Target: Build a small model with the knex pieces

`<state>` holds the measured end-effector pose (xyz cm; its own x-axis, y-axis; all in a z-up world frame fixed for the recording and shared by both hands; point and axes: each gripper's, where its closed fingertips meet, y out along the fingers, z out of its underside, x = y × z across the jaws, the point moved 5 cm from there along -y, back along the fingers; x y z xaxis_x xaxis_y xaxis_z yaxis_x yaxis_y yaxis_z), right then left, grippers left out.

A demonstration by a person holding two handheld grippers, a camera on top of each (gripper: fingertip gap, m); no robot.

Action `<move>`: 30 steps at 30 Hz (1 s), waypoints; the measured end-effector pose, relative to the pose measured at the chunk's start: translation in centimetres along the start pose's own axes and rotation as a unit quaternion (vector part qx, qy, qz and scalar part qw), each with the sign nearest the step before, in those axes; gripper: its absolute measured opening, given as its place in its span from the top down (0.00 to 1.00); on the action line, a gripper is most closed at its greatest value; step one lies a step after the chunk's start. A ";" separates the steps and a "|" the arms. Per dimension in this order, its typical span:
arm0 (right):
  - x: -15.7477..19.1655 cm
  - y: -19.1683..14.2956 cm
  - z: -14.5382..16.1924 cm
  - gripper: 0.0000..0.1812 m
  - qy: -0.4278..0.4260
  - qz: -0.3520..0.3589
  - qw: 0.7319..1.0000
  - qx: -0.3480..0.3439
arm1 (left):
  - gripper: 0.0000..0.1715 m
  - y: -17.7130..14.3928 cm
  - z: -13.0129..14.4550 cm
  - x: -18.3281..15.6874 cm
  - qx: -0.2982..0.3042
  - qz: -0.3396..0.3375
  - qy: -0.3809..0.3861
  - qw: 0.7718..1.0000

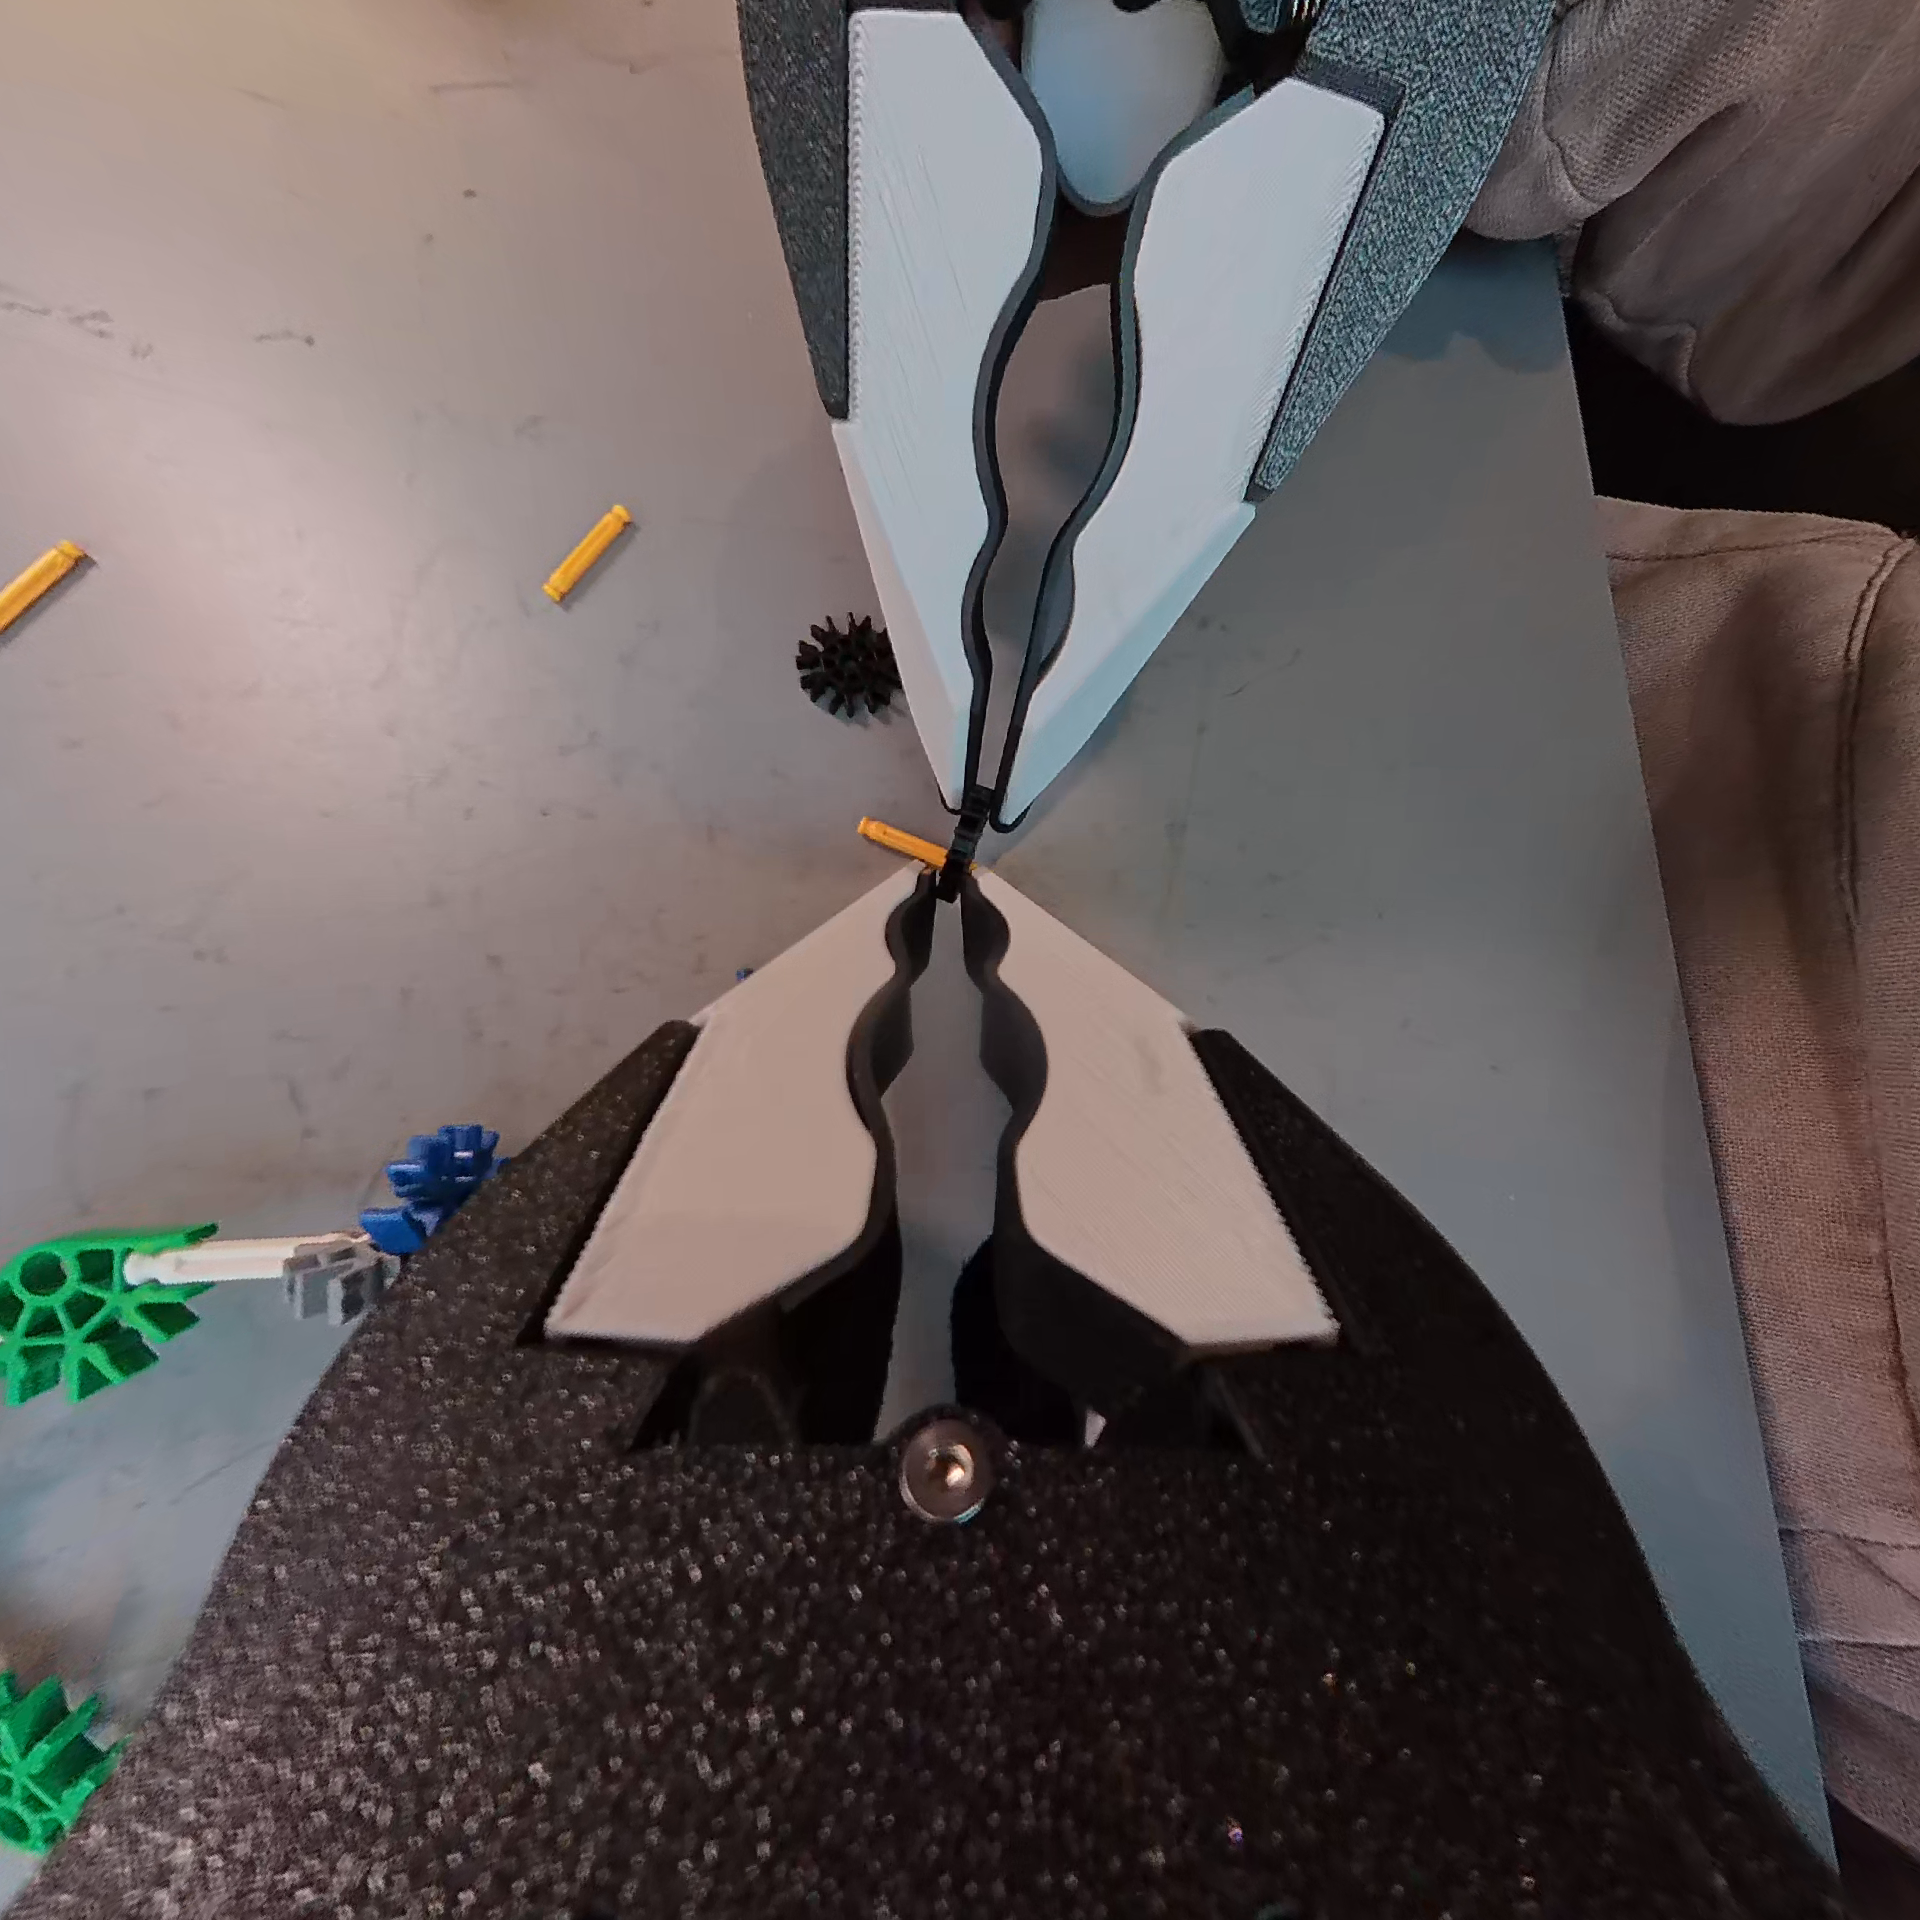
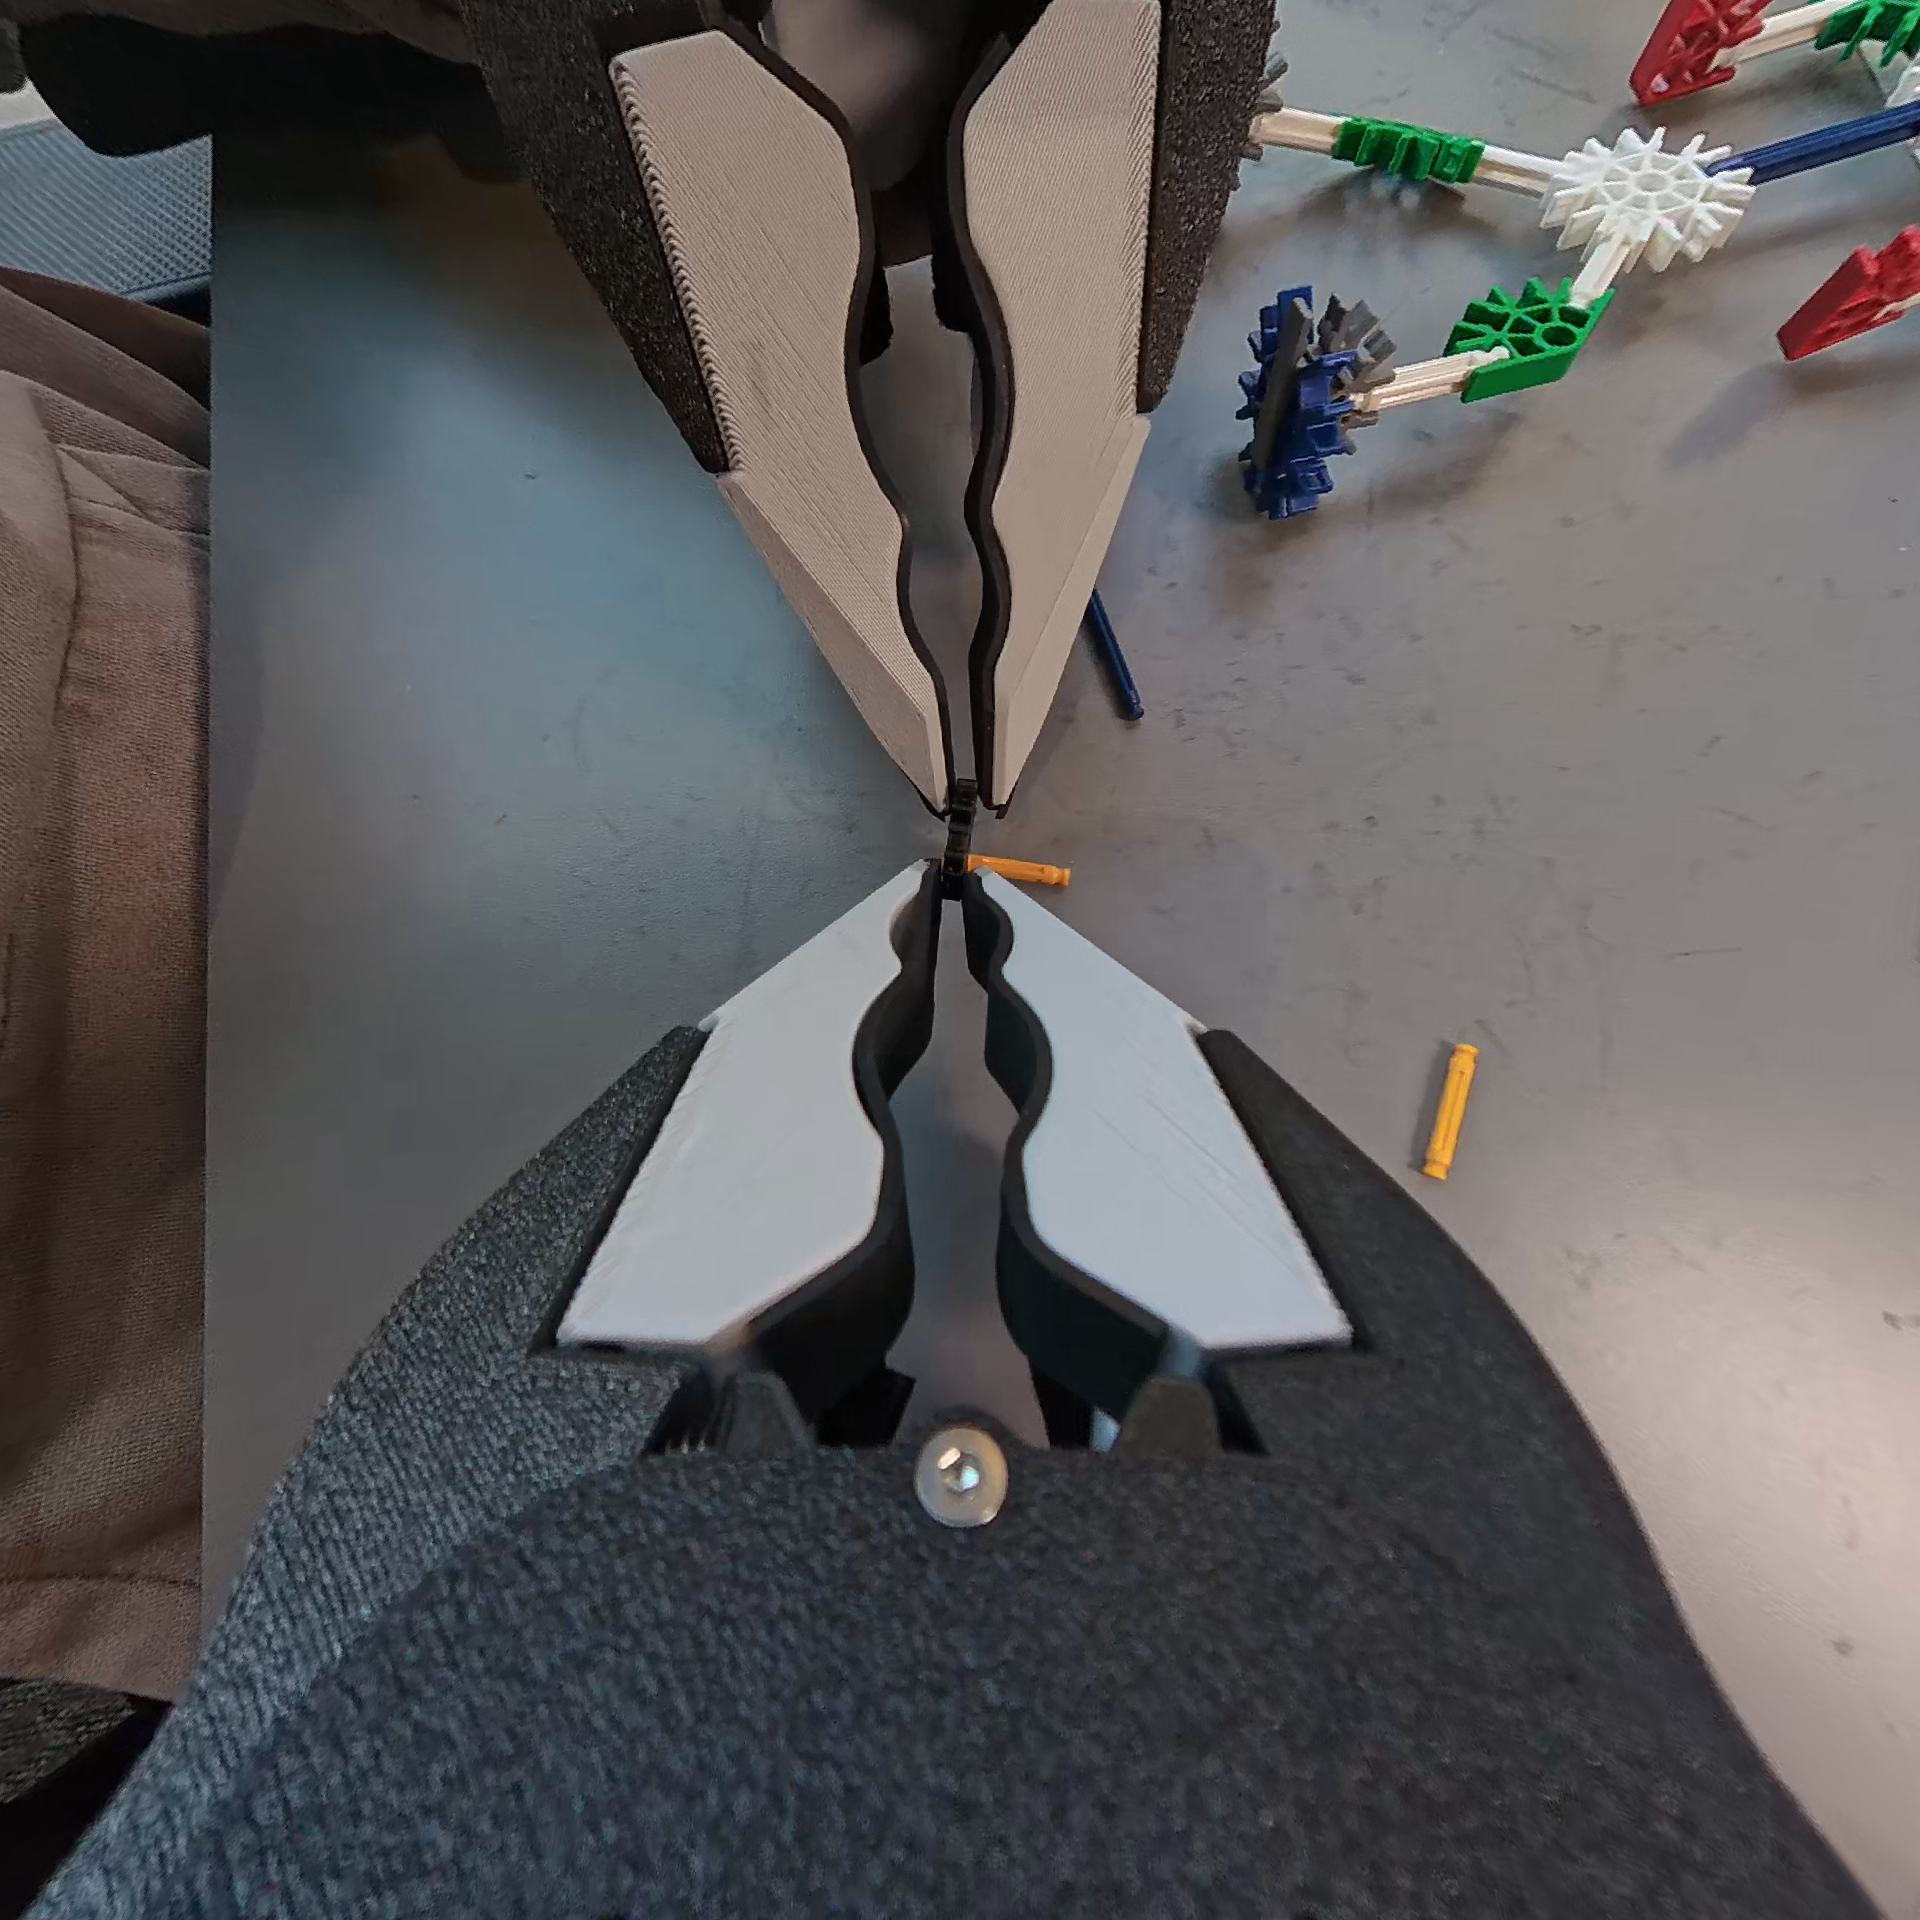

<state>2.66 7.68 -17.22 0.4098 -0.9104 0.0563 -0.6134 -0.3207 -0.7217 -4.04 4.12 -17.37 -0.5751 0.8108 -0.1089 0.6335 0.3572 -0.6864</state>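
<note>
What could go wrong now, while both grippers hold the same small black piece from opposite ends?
1. Left gripper and right gripper pinch the black piece only at their tips; it may slip or twist out.
2. The orange rod meeting the piece looks held by neither gripper; it may drop to the table.

It looks like a lab or workshop bench: a bare grey tabletop (image 2: 1558, 831), scuffed and stained, runs ahead of the right gripper (image 2: 951, 873) and off to its right. Loose construction-toy parts lie there: a short yellow rod (image 2: 1447, 1110) beside the fingers, and farther ahead a part-built frame of white rods with a white snowflake connector (image 2: 1647, 203), green connectors (image 2: 1527, 338) and a blue connector (image 2: 1288, 416). On that gripper's left, brownish cloth (image 2: 94, 935) lies past the table edge.
</note>
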 end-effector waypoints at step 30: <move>0.2 -1.1 -0.3 0.99 -0.013 -0.002 1.000 -0.018 | 0.99 0.5 -1.0 -0.8 0.008 0.007 0.006 1.000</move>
<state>3.24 7.79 -16.24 0.4284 -0.9027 0.0410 -0.6356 -0.3333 -0.6964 -2.73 4.09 -16.91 -0.5592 0.8218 -0.1094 0.6327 0.3378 -0.6969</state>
